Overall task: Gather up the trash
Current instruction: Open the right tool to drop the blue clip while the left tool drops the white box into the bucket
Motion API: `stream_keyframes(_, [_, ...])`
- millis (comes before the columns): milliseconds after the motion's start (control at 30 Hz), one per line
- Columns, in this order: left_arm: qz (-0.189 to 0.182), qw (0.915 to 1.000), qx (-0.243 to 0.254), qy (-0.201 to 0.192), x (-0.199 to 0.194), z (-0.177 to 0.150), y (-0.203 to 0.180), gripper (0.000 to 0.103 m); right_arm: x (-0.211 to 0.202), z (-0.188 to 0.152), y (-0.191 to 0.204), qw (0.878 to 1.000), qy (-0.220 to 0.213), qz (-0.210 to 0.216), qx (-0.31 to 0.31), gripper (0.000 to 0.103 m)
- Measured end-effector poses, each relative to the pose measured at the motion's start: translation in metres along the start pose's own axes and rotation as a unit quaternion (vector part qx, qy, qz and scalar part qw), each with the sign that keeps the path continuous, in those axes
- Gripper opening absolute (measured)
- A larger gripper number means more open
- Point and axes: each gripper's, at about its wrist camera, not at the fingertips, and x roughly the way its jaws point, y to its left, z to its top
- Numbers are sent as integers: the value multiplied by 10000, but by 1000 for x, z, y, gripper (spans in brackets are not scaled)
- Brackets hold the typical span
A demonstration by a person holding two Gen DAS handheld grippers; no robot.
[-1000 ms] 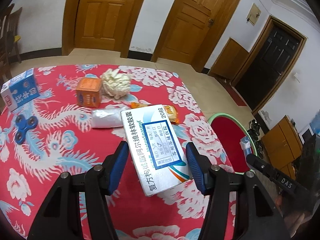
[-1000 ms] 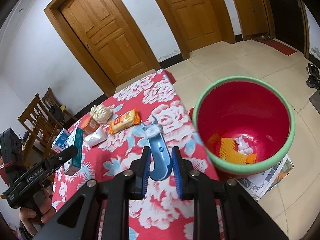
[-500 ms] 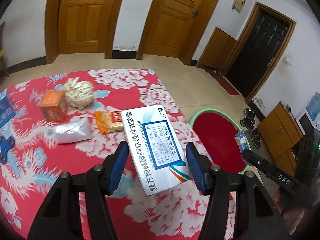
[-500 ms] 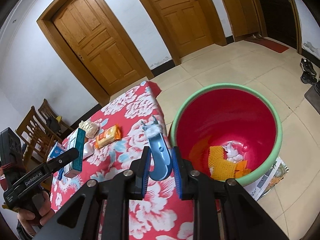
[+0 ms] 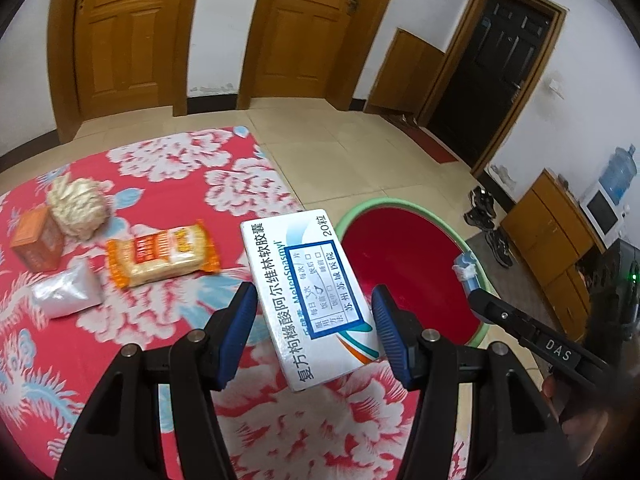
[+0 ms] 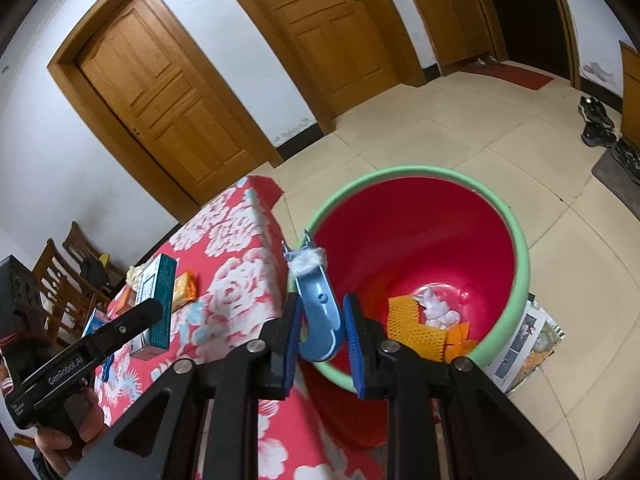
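Observation:
My left gripper (image 5: pixel 310 332) is shut on a white medicine box (image 5: pixel 308 300) with blue print, held above the table's right edge beside the red bin (image 5: pixel 404 280) with a green rim. My right gripper (image 6: pixel 320 328) is shut on a blue plastic piece (image 6: pixel 318 312) with white tissue at its tip, held over the near rim of the red bin (image 6: pixel 520 248). The bin holds orange netting (image 6: pixel 412 320) and white tissue. The medicine box (image 6: pixel 156 300) and left gripper also show in the right wrist view.
On the red flowered tablecloth (image 5: pixel 192 184) lie an orange snack packet (image 5: pixel 160 258), a clear plastic bag (image 5: pixel 68 292), an orange box (image 5: pixel 36 244) and a crumpled tissue ball (image 5: pixel 78 206). Wooden chairs (image 6: pixel 68 264) stand behind the table. Newspaper (image 6: pixel 524 344) lies under the bin.
Both grippers have moved right toward the bin with their loads. The blue piece now hangs over the bin's rim; the medicine box is nearer the table's edge.

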Motion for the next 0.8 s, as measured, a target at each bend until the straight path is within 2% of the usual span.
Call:
stream_keyframes(500, [-266, 9977, 486, 378, 51, 2, -43, 60, 17, 1, -37, 9989, 35, -352, 311, 24])
stream_keyframes(800, [-284, 9958, 673, 559, 72, 1, -57, 60, 20, 2, -55, 9969, -13, -646, 448, 25])
